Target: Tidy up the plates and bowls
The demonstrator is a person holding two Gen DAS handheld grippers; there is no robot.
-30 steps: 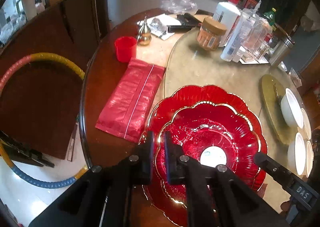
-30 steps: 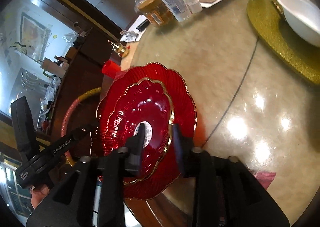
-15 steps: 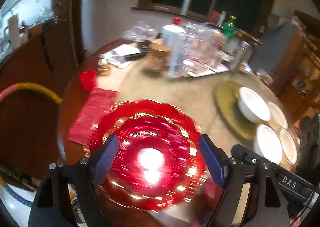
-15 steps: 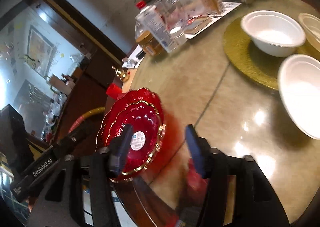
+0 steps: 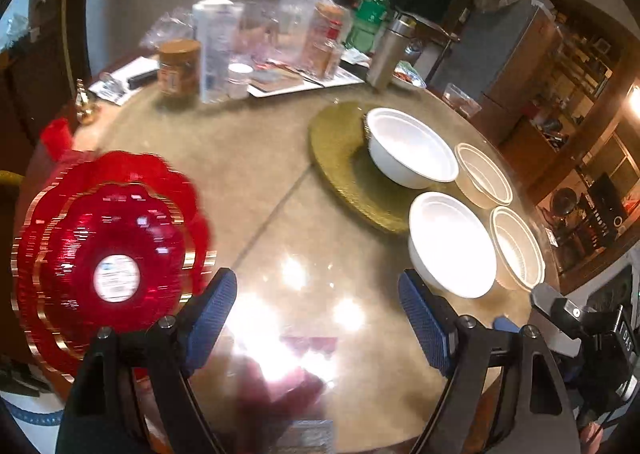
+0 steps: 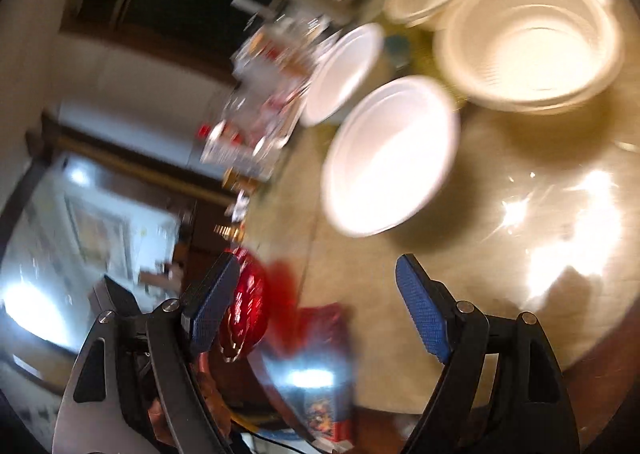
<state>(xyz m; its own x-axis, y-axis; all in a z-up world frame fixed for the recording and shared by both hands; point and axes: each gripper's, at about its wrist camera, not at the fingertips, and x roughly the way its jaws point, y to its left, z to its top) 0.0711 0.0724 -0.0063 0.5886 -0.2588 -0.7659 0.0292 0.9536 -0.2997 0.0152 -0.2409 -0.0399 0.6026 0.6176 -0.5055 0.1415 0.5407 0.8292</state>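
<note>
Two red plates (image 5: 108, 250) sit nested at lower left; four white bowls (image 5: 452, 244) remain unstacked. Left gripper (image 5: 320, 318) gapes empty; right gripper (image 6: 316, 310) is opening, empty.

We see red scalloped plates (image 5: 108, 238) with gold rims and a white round label, two plain white bowls (image 5: 412, 152), two cream ribbed bowls (image 5: 484, 174), a textured gold mat (image 5: 340, 150), a glossy beige surface (image 5: 248, 162), and blue-padded black jaws.
</note>
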